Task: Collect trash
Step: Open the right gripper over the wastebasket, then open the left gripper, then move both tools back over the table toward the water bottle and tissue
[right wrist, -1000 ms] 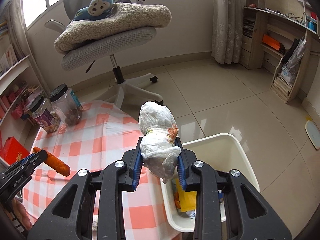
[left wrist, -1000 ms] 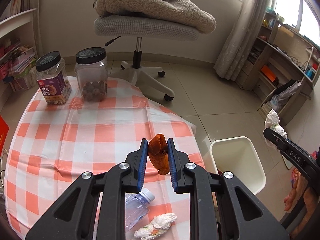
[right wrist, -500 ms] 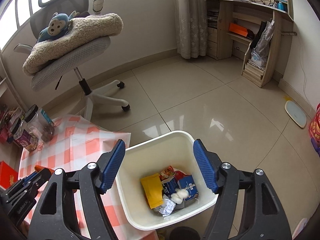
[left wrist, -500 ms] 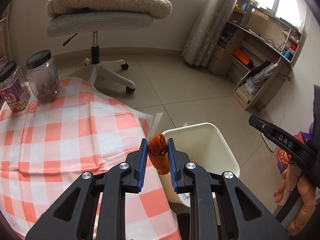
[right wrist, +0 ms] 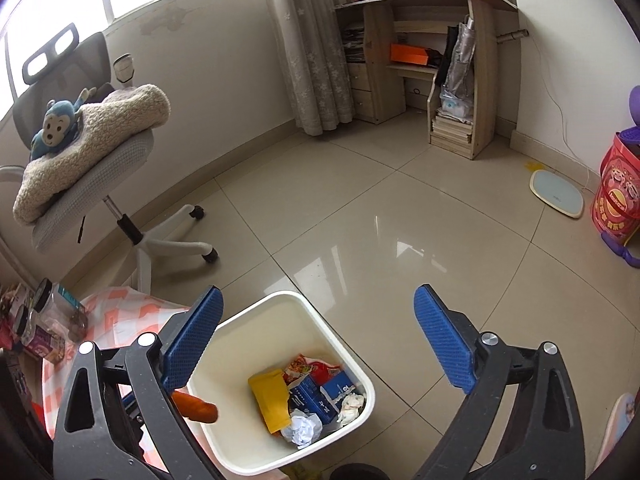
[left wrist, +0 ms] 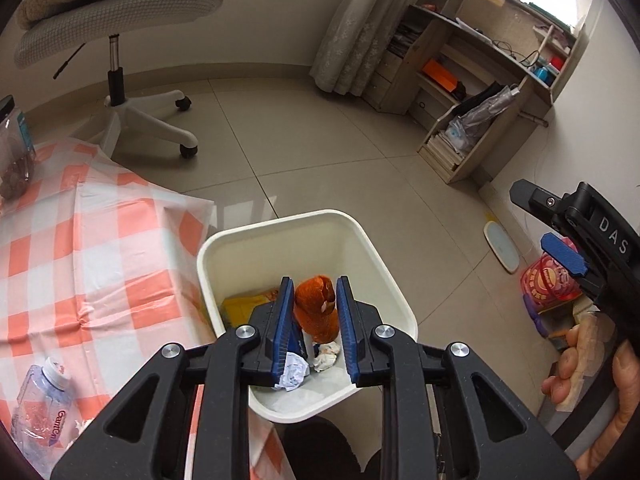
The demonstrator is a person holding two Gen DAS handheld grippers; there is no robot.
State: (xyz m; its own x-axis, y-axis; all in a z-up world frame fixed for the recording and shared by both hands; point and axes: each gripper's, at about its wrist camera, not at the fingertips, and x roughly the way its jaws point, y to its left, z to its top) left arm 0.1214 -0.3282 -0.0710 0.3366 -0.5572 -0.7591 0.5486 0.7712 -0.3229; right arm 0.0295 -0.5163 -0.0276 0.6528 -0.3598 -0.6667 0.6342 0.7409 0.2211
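My left gripper (left wrist: 313, 300) is shut on an orange-brown piece of food scrap (left wrist: 316, 312) and holds it above the white trash bin (left wrist: 280, 228). The scrap also shows in the right wrist view (right wrist: 196, 406) over the bin's left rim. My right gripper (right wrist: 316, 336) is wide open and empty, above the bin (right wrist: 256, 308). It also shows at the right of the left wrist view (left wrist: 560, 248). The bin holds a yellow packet (right wrist: 270, 402), blue cartons (right wrist: 320, 394) and crumpled tissues (right wrist: 302, 430).
The table with the orange checked cloth (left wrist: 80, 264) stands left of the bin. A clear plastic bottle (left wrist: 40, 404) lies on it near the front. Snack jars (right wrist: 48, 328) stand at its far side. An office chair (right wrist: 100, 160), a desk shelf (right wrist: 440, 72) and a red tub (right wrist: 618, 196) stand around.
My right gripper has opened, dropped the white wad into the bin and drawn back. My left gripper has carried the food scrap from over the table to above the bin.
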